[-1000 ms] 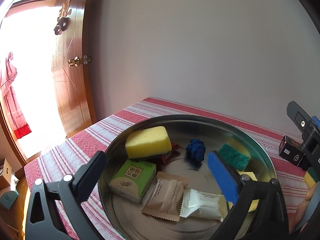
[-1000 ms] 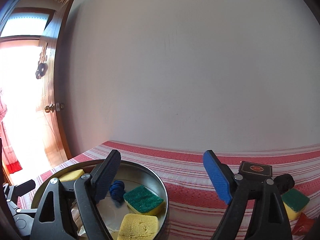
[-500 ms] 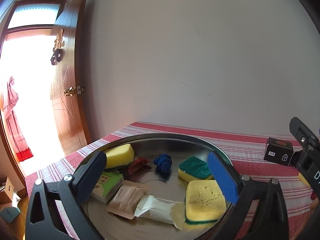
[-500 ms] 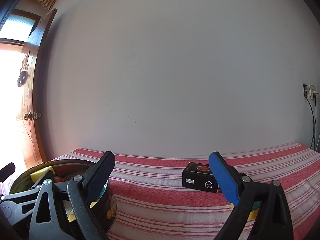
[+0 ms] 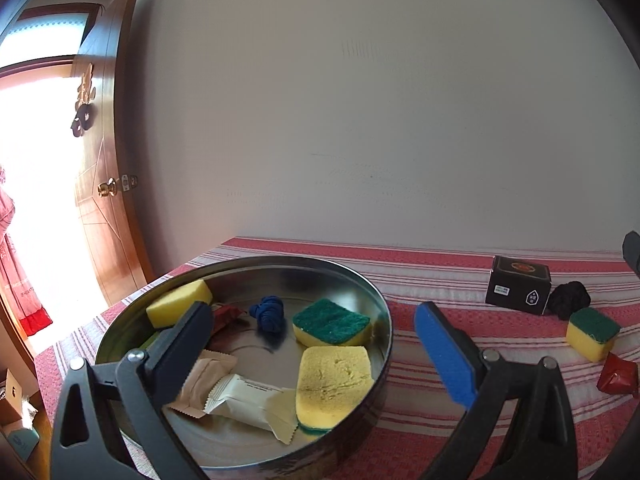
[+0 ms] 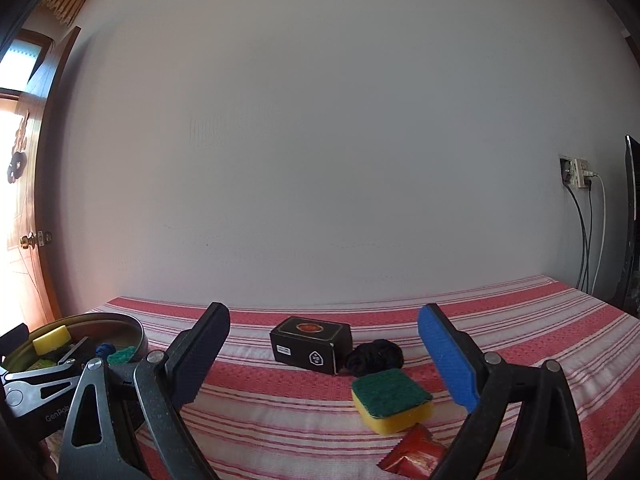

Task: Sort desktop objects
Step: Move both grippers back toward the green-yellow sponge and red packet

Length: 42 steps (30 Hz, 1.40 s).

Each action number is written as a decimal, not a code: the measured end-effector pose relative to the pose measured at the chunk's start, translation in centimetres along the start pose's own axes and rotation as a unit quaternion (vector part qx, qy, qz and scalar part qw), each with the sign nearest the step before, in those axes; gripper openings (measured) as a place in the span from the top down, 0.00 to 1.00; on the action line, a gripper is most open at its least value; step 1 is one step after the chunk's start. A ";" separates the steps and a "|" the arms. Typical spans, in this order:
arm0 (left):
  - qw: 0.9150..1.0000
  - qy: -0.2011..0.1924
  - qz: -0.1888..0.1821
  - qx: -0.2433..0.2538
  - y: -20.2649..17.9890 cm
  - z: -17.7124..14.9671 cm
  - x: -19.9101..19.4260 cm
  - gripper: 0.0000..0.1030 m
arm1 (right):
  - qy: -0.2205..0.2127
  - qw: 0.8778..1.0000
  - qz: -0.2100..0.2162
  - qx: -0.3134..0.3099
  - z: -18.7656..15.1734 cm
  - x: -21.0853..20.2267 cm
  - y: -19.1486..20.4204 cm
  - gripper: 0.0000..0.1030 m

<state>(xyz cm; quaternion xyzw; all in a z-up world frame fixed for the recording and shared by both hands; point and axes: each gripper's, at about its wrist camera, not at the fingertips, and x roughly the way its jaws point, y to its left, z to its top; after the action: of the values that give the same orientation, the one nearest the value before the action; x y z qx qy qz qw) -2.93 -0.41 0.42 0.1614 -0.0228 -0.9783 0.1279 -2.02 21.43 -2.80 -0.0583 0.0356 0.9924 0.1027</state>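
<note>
Red-and-white striped cloth covers the surface (image 6: pixel 280 412), which runs back to a plain pale wall, with an open wooden door (image 5: pixel 108 184) off to the left.

Main thing is the round metal tin (image 5: pixel 380 320) on the left part of the surface. Inside it are a plain yellow sponge (image 5: pixel 334 380), a green-topped sponge (image 5: pixel 331 321), another yellow sponge (image 5: pixel 178 307), a blue knotted cord (image 5: pixel 268 313), a white snack packet (image 5: pixel 248 396), a beige packet (image 5: pixel 204 376) and a red wrapper (image 5: pixel 226 315).

The left gripper (image 5: pixel 312 344) hangs over the tin's right half, jaws wide and nothing between them. The right gripper (image 6: pixel 324 344) has just been opening its jaws; they stand wide too, empty, framing the loose stuff without touching any of it.

That loose stuff sits well right of the tin: a black box (image 6: pixel 310 344), a black bundle (image 6: pixel 374 356) just beside it, a green-and-yellow sponge (image 6: pixel 392 400) nearer the camera, and a red packet (image 6: pixel 414 452) at the near edge. There's bare cloth between the tin and the box, and lots of open surface to the right, out toward the wall socket and cables (image 6: pixel 580 184).
</note>
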 end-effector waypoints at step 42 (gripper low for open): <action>0.956 0.137 -0.230 0.118 -16.7 0.8 5.0 0.01 | 0.211 0.974 0.052 -0.063 -1.7 2.4 -9.7 0.06</action>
<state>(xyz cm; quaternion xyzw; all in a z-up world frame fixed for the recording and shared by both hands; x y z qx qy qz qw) -11.82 14.48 -1.80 0.3086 -0.0824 -0.9401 -0.1190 -2.17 31.21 -5.39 -0.2712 -0.0032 0.9618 0.0372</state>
